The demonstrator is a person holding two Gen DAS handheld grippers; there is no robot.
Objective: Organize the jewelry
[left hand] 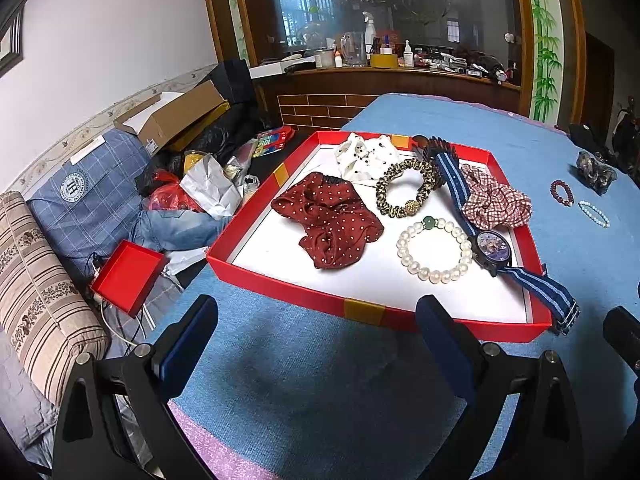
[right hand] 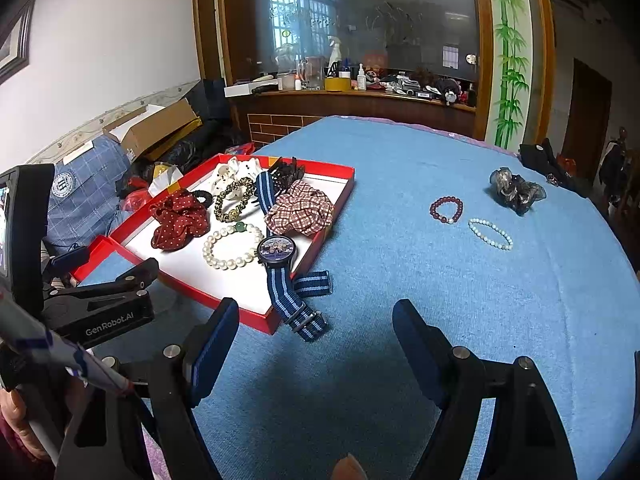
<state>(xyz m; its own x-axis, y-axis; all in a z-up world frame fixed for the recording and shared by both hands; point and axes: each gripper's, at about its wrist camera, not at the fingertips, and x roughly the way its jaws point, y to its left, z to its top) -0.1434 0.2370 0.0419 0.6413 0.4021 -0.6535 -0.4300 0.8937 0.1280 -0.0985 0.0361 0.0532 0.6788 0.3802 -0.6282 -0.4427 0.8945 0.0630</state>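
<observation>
Most of your jewelry already sits in the red tray (right hand: 308, 248) — the pearl bracelet (right hand: 232, 250), watch (right hand: 277, 251) and scrunchies — while to its right on the counter (right hand: 400, 272) a dark-red bracelet (right hand: 446, 210), pale bead bracelet (right hand: 491, 233) and dark scrunchie (right hand: 516, 189) wait, both hand-held grippers — left (left hand: 316, 340), right (right hand: 316, 340) — spread apart and empty.

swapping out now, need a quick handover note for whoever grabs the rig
Left tongs: open, empty, in front of the red tray.
Right tongs: open, empty, over the blue cloth.
Done: three scrunchies, leopard hair tie, pearl bracelet and watch lie in the tray; the watch strap hangs over its rim.
Left: dark red bracelet, pale bead bracelet and grey scrunchie on the cloth.
</observation>
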